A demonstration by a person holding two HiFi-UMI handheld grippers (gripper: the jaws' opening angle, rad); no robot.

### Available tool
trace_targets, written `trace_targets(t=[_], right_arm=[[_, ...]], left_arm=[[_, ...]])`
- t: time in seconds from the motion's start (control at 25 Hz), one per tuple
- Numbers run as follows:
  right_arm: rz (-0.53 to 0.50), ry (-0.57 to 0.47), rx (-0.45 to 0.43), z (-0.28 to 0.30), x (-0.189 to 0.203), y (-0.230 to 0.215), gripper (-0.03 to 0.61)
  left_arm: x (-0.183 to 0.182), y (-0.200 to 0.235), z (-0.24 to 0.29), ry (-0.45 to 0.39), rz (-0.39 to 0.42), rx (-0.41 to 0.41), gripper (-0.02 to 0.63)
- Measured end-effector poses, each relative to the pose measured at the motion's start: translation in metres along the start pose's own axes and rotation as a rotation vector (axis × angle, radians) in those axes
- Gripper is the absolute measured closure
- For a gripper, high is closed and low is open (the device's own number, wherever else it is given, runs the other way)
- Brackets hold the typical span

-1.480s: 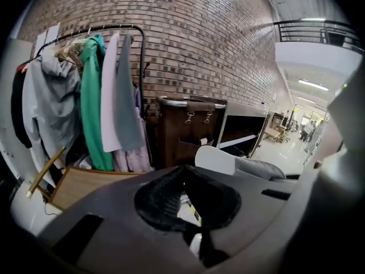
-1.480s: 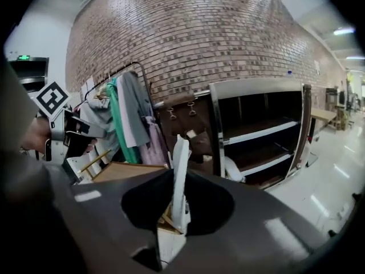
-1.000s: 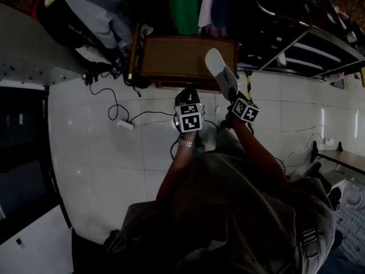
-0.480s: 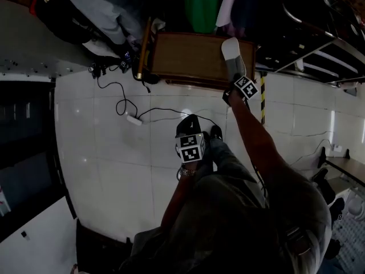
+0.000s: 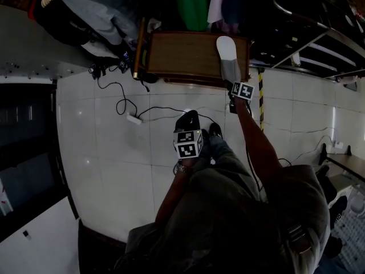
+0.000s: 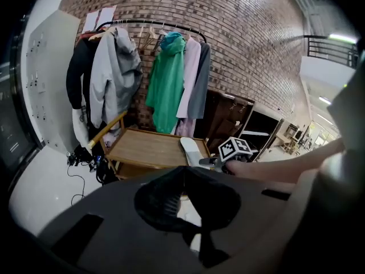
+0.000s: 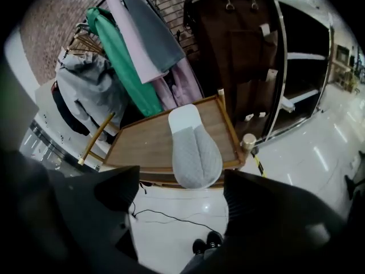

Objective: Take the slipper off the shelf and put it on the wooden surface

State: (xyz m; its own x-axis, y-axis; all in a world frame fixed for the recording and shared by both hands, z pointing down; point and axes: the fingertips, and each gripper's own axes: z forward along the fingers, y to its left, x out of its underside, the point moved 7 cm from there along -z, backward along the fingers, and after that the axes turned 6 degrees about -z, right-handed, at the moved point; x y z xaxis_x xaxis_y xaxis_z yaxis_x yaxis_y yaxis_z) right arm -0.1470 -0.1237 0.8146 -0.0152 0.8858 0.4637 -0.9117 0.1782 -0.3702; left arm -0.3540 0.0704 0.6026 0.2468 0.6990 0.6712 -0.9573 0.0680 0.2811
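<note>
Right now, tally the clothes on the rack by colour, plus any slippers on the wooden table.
Green garment: 1
Pink garment: 1
Grey garments: 2
Black garment: 1
Slipper: 1
Total: 6

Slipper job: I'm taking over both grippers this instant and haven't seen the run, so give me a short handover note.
Right gripper: jaws opening, wide apart, pads off the slipper, whose grey toe end lies just ahead of them.
Left gripper: shut, empty, well back from the table.
Slipper: flat on the wooden table, toe overhanging the front edge.
Done: slipper is on the wood and let go.
Left: back the right gripper away; perhaps nudge the slipper further on.
</note>
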Motion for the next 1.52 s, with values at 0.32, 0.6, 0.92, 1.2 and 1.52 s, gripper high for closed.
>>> trace_targets(t=[0.32,0.6,0.92,1.2,1.52], right_arm=[[-0.063,-0.227,-0.172,-0.157,0.029,0.079,0.302],[-0.267,-0.354,-0.209,-0.259,0.076,0.208,0.397],[-0.380,-0.296,-0.090,-0.308,0.126,0.235,0.397],[-0.381,-0.251,-0.069,-0.323,0.112,0.226,0.383],[-0.391,-0.241,-0.112,-0.323,0.104,0.222,0.371]], left_arm=[[-0.014,-0.013,-0.021,-0.025,0.006,0.066,0.607],[-0.001,0.006,-0.075,-0.065,0.053,0.070,0.606],[0.019,-0.020,-0.112,-0.089,0.133,0.137,0.603],[0.011,-0.047,-0.118,-0.083,0.171,0.156,0.598],[0.001,-0.058,-0.116,-0.107,0.202,0.158,0.600]])
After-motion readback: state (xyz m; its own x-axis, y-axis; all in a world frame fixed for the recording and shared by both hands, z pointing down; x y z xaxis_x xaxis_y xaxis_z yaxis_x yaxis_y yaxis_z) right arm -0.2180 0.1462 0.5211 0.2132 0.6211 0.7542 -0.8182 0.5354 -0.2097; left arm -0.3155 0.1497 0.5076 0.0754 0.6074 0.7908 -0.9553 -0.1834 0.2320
